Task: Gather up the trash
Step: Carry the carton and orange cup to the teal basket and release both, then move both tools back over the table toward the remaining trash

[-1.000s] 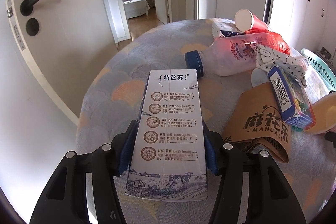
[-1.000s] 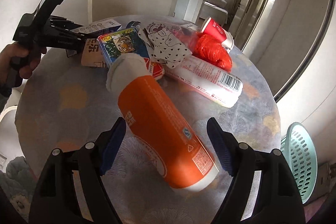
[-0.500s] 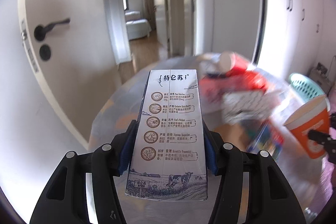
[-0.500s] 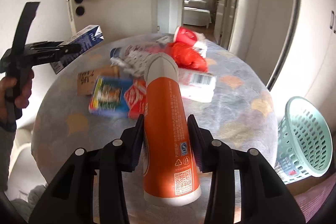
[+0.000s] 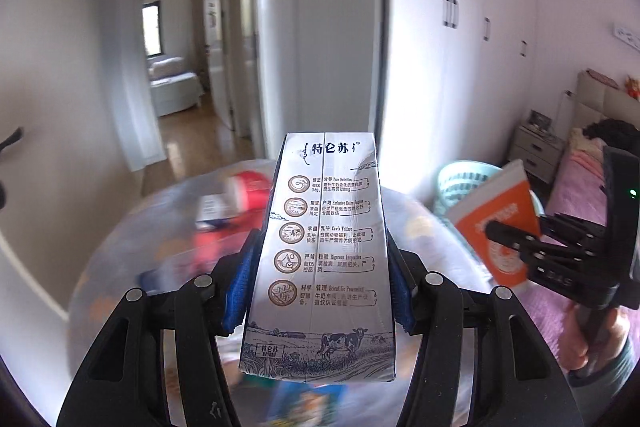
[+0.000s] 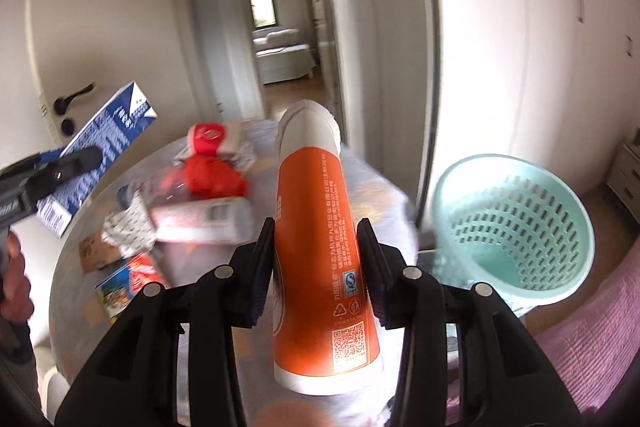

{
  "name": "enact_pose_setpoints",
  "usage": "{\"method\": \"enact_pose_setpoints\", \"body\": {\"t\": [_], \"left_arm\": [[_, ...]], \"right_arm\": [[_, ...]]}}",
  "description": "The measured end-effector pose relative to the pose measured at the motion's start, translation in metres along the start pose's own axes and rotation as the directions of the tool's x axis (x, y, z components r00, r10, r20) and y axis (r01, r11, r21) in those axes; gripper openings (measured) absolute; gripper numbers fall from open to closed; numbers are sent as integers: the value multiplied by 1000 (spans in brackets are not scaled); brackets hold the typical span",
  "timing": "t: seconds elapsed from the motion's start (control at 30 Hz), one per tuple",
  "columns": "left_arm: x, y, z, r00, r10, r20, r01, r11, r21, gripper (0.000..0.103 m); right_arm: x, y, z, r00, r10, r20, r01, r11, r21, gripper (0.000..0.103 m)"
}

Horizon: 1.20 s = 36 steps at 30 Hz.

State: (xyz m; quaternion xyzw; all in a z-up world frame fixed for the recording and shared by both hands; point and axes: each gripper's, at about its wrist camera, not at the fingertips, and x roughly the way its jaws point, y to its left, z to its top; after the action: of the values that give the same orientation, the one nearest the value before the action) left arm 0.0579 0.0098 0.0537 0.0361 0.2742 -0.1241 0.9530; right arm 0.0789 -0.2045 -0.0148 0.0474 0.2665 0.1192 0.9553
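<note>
Gripping a milk carton [image 5: 326, 255] in left gripper [image 5: 320, 267], orange cup [image 6: 320, 247] pinched in right gripper [image 6: 318, 259] (mint basket [image 6: 516, 223] at frame right).

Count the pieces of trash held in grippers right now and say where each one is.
2. The milk carton is clamped in the left gripper, lifted above the table. The orange cup is clamped in the right gripper, near the green basket.
</note>
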Motion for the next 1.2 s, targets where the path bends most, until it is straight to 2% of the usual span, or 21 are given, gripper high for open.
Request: {"method": "enact_pose_setpoints", "body": {"t": [0.13, 0.23, 0.3, 0.37, 0.5, 0.6, 0.77, 0.87, 0.93, 1.0, 1.1, 1.2], "left_arm": [[29, -55, 25, 997, -73, -2, 73, 996, 52, 54], [61, -94, 43, 988, -152, -12, 153, 986, 62, 54], [90, -120, 52, 984, -175, -14, 176, 982, 76, 54], [122, -140, 57, 967, -248, -55, 251, 967, 43, 54], [185, -169, 55, 929, -347, -125, 346, 938, -28, 54], [221, -184, 45, 907, -377, -189, 370, 926, -69, 54], [259, -196, 25, 894, -370, -253, 362, 929, -77, 54], [265, -193, 18, 896, -357, -264, 350, 934, -77, 55], [263, -189, 21, 901, -352, -253, 342, 936, -81, 62], [256, -183, 25, 908, -347, -234, 334, 938, -93, 70], [238, -172, 32, 915, -354, -195, 337, 935, -115, 71], [211, -157, 38, 935, -326, -142, 312, 944, -112, 72]], "right_arm": [[7, -56, 13, 998, -67, 14, 64, 988, 138, 38], [17, -98, 17, 988, -154, -2, 150, 961, 231, 38], [28, -125, 20, 984, -175, -16, 172, 940, 296, 38], [39, -149, 19, 979, -201, -39, 202, 913, 355, 38], [57, -186, 12, 968, -241, -72, 248, 863, 440, 38], [71, -205, 4, 958, -261, -121, 287, 833, 474, 39], [89, -213, -4, 949, -256, -183, 313, 817, 484, 42], [96, -214, -6, 949, -241, -202, 311, 815, 489, 48], [97, -210, -5, 950, -243, -196, 310, 817, 487, 55], [96, -206, -3, 951, -248, -183, 307, 824, 476, 55], [88, -197, -2, 953, -254, -163, 302, 829, 472, 56], [79, -197, 2, 959, -245, -143, 284, 830, 481, 58]]}}
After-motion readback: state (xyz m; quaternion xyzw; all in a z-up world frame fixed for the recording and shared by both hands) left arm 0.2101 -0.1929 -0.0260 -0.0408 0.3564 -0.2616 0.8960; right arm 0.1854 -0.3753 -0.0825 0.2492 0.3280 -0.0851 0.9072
